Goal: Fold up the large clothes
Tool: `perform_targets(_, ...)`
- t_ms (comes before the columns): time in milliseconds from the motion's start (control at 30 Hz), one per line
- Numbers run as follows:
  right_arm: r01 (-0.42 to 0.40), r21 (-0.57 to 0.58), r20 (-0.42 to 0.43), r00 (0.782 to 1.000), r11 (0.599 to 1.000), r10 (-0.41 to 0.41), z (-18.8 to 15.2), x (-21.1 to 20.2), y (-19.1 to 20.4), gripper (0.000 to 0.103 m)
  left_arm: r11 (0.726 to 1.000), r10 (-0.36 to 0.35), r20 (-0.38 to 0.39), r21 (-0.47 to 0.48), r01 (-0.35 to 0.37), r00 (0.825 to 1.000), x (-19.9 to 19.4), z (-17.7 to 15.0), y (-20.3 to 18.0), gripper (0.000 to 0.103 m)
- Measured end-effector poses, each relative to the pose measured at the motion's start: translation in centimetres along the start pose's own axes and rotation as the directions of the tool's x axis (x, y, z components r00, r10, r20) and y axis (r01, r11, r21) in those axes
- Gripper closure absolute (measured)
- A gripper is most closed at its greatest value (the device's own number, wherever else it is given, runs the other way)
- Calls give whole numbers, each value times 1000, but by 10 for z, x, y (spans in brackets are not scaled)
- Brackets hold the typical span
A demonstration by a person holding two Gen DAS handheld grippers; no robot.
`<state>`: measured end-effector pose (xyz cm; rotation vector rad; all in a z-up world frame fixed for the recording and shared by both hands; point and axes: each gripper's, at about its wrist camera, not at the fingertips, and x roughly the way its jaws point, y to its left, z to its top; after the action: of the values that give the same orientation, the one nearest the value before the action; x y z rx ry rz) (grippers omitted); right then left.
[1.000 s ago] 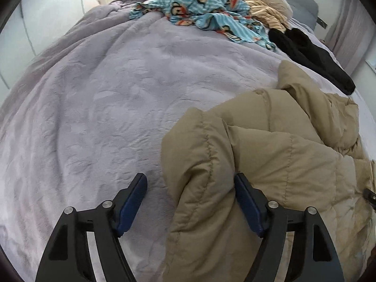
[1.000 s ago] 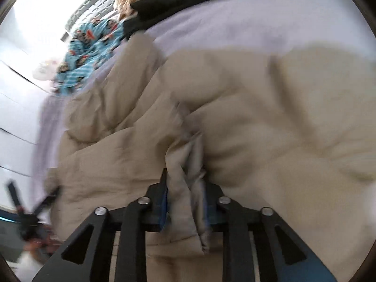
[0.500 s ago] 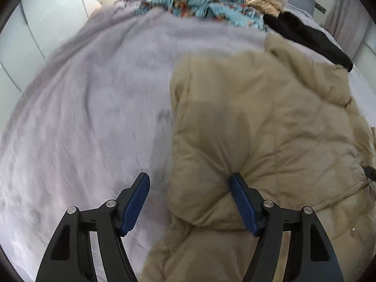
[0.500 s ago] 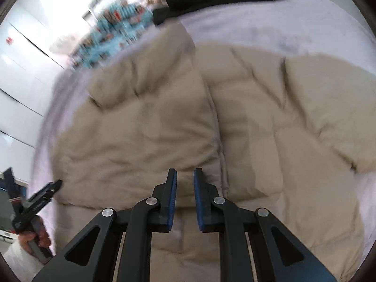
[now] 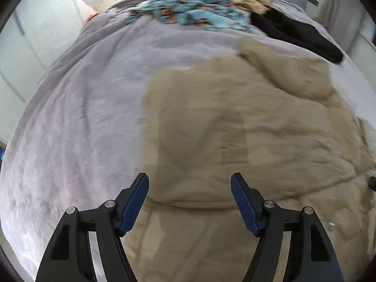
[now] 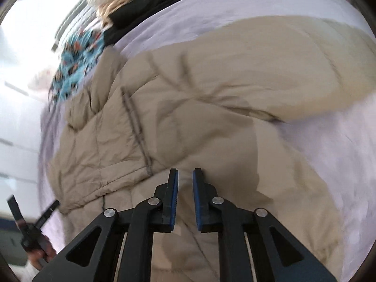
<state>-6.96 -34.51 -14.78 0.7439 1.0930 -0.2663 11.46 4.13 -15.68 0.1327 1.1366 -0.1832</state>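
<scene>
Lilac plush blanket [image 5: 77, 122] covers the bed beneath a tan puffer jacket [image 5: 235, 127].

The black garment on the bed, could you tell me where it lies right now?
In the left wrist view the black garment lies at the far right of the bed, beyond the tan puffer jacket and right of the blue patterned clothes.
</scene>
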Motion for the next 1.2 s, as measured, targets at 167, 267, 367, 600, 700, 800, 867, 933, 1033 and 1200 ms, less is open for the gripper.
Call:
perform_targets(167, -20, 98, 4, 1000, 995, 20, 4, -21, -42, 85, 991, -105, -32, 84, 107, 994, -6, -3, -85, 29)
perform_targets(267, -22, 147, 20, 1000, 989, 19, 12, -37, -71, 61, 975, -162, -44, 144, 167, 986, -11, -3, -139, 29)
perform_targets(367, -11, 211, 59, 998, 977, -1, 22, -54, -107, 44, 962, -212, -58, 161, 218, 976, -14, -4, -179, 24)
perform_targets(600, -41, 358, 126, 992, 933, -5, 38, -83, -188, 31, 958, -215, -39, 185, 218, 976, -21, -3, -235, 0)
perform_targets(700, -74, 418, 157, 988, 905, 8, 44, -88, -220, 31, 958, -210, -46, 190, 215, 977, -16, 0, -247, 0)
perform_targets(800, -176, 487, 215, 974, 856, 78, 51, -86, -250, 8, 958, -197, -43, 201, 202, 979, -15, 1, -258, 0)
perform_targets(867, -229, 525, 255, 961, 820, 105, 57, -82, -266, 8, 960, -186, -44, 206, 191, 982, -14, 2, -264, 0)
perform_targets(933, -256, 539, 284, 952, 802, 113, 64, -80, -273, 8, 959, -182, -54, 210, 189, 982, -12, 3, -269, 0)
perform_targets(1033, -273, 539, 312, 943, 797, 112, 77, -77, -281, 8, 959, -177, -74, 213, 189, 981, -9, 4, -276, 0)
perform_targets(1200, -300, 535, 352, 929, 790, 115, 98, -75, -292, 8, 970, -155, -88, 177, 169, 984, -2, 8, -281, 0)
